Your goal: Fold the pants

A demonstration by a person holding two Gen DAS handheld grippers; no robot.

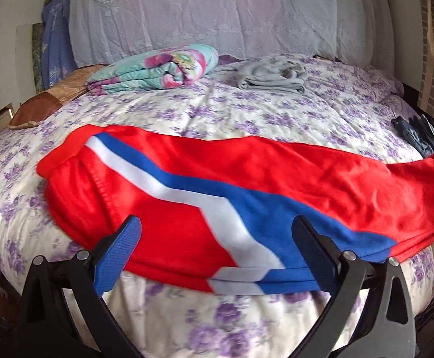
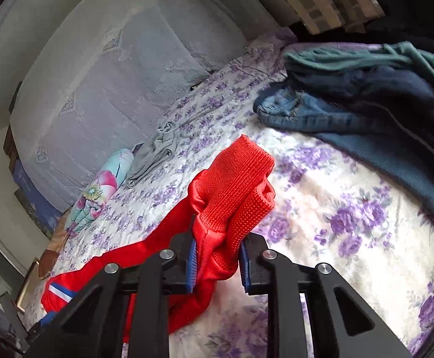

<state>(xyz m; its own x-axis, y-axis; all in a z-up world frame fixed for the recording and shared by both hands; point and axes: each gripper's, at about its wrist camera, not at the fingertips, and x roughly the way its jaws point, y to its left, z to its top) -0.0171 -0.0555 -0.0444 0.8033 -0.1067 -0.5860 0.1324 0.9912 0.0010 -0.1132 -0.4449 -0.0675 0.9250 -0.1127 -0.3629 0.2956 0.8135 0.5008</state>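
Red pants (image 1: 291, 173) with a white and blue stripe lie stretched across the purple-flowered bed sheet (image 1: 217, 113), running from left to right in the left wrist view. My left gripper (image 1: 216, 220) hovers open over the near edge of the pants, its blue pads spread wide on either side of the stripe, gripping nothing. In the right wrist view my right gripper (image 2: 217, 244) is shut on the bunched red ribbed end of the pants (image 2: 238, 185), lifted a little off the sheet. The rest of the pants (image 2: 103, 268) trails away to the lower left.
A folded floral blanket (image 1: 157, 68), a grey garment (image 1: 270, 77) and a brown pillow (image 1: 50, 101) lie at the far side of the bed. A lace-covered headboard (image 1: 217, 9) stands behind. Jeans (image 2: 306, 113) and dark clothes (image 2: 395, 104) pile up at the right.
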